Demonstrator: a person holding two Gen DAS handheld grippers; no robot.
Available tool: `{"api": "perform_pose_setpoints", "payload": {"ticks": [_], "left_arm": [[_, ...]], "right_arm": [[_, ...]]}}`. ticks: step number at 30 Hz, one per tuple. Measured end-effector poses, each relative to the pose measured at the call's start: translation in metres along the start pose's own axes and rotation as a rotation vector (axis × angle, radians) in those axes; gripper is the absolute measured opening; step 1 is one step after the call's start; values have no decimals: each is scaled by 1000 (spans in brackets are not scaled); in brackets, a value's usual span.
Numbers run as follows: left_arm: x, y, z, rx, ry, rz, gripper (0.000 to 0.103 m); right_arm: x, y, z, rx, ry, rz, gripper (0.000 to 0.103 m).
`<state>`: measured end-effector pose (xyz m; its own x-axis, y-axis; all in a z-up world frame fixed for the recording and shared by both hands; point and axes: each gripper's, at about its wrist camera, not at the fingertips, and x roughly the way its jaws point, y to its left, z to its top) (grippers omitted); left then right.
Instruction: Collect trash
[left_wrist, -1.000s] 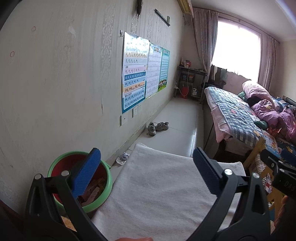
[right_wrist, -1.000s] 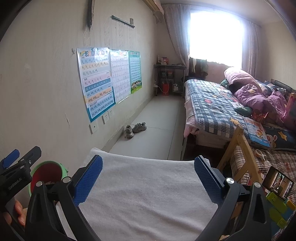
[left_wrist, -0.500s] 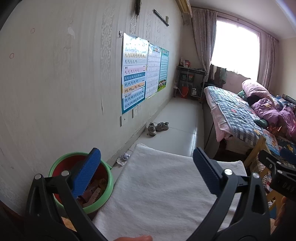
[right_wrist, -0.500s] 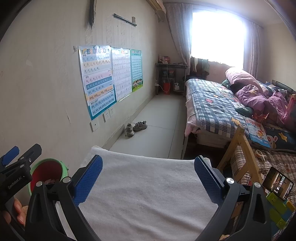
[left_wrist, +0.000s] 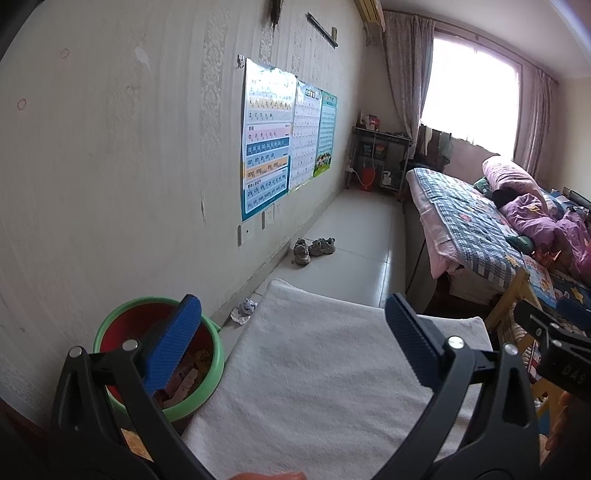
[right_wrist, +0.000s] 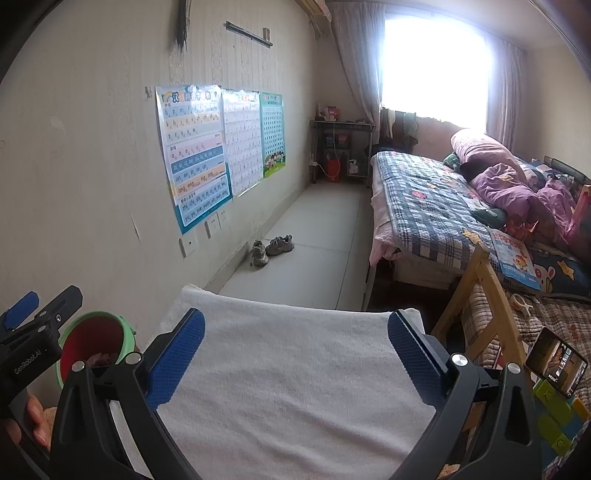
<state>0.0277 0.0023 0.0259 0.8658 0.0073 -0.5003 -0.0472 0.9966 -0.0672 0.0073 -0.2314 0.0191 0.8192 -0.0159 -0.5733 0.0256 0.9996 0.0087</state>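
Beyond the towel's (left_wrist: 332, 369) far left corner, crumpled paper (left_wrist: 243, 311) lies on the floor, ahead of both empty, wide-open grippers, left gripper (left_wrist: 293, 343) and right gripper (right_wrist: 295, 354).

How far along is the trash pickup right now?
Done: scraps already lie in the green bin. In hand: nothing; the left gripper and right gripper are both open and empty over the white towel. Left: a crumpled paper on the floor beside the wall.
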Motion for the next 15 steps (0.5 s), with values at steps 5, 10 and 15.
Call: {"api": "perform_pose_setpoints", "payload": {"ticks": [5, 10, 15], "left_arm": [[4, 3, -1, -15, 18, 7, 97], [8, 10, -6, -17, 27, 35, 97], [8, 31, -13, -47, 48, 78, 98]], "right_arm": [[3, -2, 0, 1, 10, 0, 96], [19, -9, -9, 23, 46, 5, 96], [77, -37, -56, 64, 159, -35, 96]]}}
